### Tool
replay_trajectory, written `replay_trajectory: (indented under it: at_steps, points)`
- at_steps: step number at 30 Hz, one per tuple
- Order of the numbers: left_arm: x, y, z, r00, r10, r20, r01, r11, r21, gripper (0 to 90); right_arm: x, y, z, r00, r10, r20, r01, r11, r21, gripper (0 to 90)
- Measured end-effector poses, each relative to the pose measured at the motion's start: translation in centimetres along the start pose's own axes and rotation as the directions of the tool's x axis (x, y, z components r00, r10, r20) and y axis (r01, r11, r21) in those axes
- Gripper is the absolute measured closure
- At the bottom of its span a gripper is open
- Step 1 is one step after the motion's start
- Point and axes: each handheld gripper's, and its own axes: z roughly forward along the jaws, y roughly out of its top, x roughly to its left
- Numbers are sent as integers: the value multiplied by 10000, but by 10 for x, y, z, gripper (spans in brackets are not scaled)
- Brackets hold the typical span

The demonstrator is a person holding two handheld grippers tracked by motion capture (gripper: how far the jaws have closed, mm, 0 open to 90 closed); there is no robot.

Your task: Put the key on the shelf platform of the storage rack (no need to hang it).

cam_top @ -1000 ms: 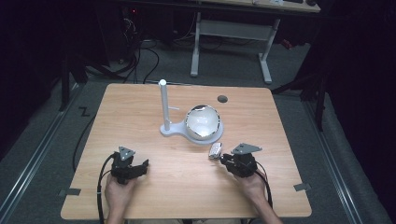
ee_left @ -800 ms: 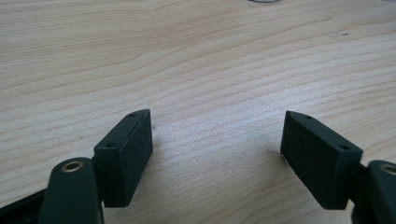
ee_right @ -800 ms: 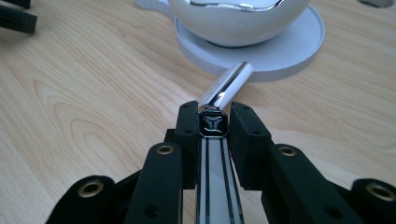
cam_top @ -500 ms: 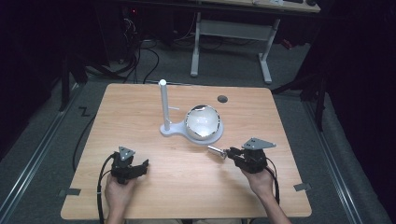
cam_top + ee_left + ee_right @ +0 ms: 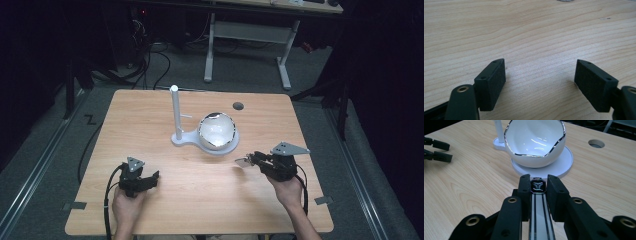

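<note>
watch (image 5: 538, 187) clamped by its dark octagonal face between the two pads of the right gripper (image 5: 538, 185), strap running back toward the hand between the arms. held just above the table (image 5: 200, 210), toward the right edge and nearer the near edge than the far one, just short of the round stand base (image 5: 565, 161).

probably light, with a small rigid case and a pale, limp strap edged in black. likely to droop or swing if lifted by the band alone, so best gripped as now, across the flat sides of the case. smooth glossy face, judged prone to slipping or scratching under a hard squeeze; firm but gentle pressure called for.

left gripper (image 5: 540, 75) spread wide and holding nothing, low over bare wood near the near left corner, well apart from everything else.

straight ahead of the watch, a glossy white bowl (image 5: 534, 140) with a wavy chrome rim, tilted open toward the near edge, seated on the base around the middle of the table. looks brittle, worth not knocking. thin white post (image 5: 175, 112) upright to the left of the bowl, joined to the same base. round hole (image 5: 596, 143) in the tabletop beyond, toward the far edge. nothing lying between watch and bowl; only the base's lip and the bowl's rim to clear.
</note>
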Motion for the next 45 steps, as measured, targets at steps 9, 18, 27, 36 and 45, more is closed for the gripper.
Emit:
replay_trajectory:
  at_steps: [9, 18, 27, 36, 45]
  points:
    - [0, 0, 0, 10000, 8, -15, -8, 10000, -2, 252, -3, 9, -7, 9999, -33, -158, 29, 9998, -208, 746]
    - [0, 0, 0, 10000, 5, -19, -5, 10000, -3, 253, -5, 17, -10, 9994, -68, -340, 55, 9992, -393, 746]
    - [-1, 0, 0, 10000, 15, -48, -15, 10000, 3, 253, -5, 33, -9, 9981, -222, -575, 191, 9984, -537, 746]
    - [0, 0, 0, 10000, -1, -20, 1, 10000, -6, 252, -3, 52, -5, 9965, -437, -716, 391, 9971, -646, 746]
    - [0, 0, 0, 10000, -59, -16, 59, 10000, -27, 254, 1, 71, -3, 9940, -721, -822, 661, 9951, -742, 746]
